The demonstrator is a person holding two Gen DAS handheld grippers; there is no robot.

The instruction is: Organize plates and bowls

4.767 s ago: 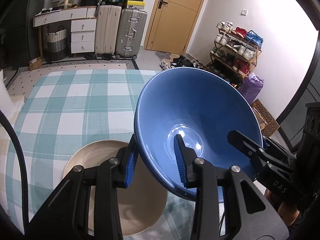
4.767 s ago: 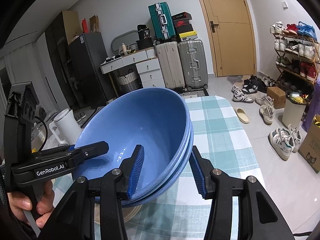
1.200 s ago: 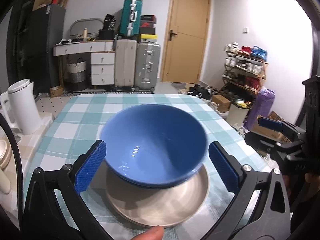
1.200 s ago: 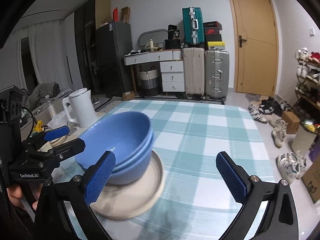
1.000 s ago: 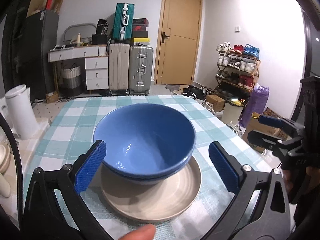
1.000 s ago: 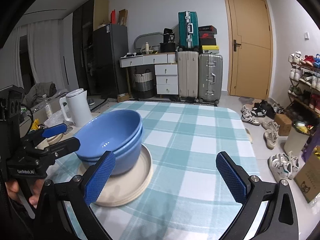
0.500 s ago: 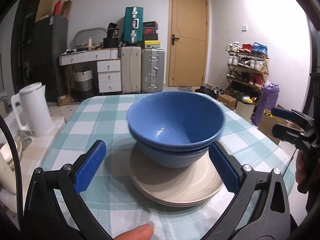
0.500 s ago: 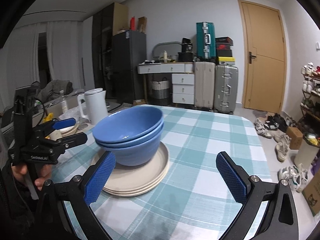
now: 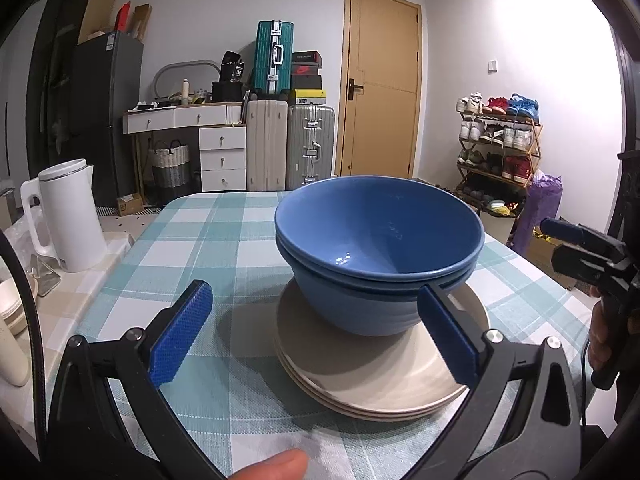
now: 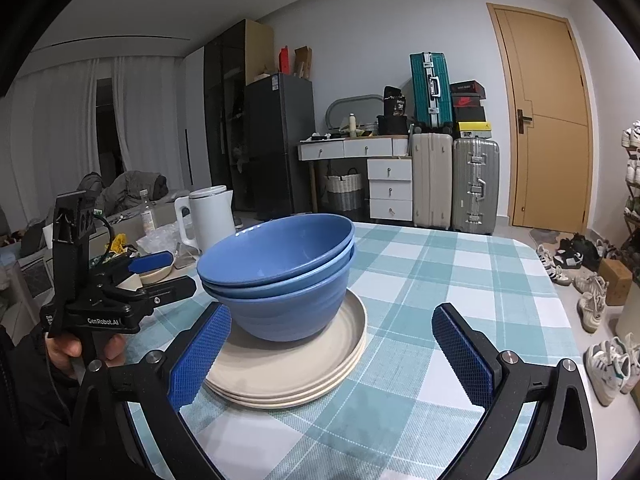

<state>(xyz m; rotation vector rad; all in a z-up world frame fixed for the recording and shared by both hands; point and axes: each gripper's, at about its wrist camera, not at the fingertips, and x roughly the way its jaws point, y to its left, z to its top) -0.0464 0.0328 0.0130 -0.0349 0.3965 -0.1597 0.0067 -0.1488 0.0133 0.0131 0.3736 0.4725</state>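
Nested blue bowls (image 9: 376, 256) sit on stacked beige plates (image 9: 372, 376) at 12 o'clock; left gripper (image 9: 316, 336) and right gripper (image 10: 332, 356) gape wide, empty.

Even, fairly bright indoor light from overhead. The stacked glossy blue ceramic bowls (image 9: 378, 248) carry small white glints and cast a soft shadow leftward on the checked desk (image 9: 224, 240). Fisheye bending and dark vignetting at edges; focus sharp throughout.

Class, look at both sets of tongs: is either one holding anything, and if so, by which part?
Nothing is held. The left tongs and right tongs are both open, clear of the blue bowls.
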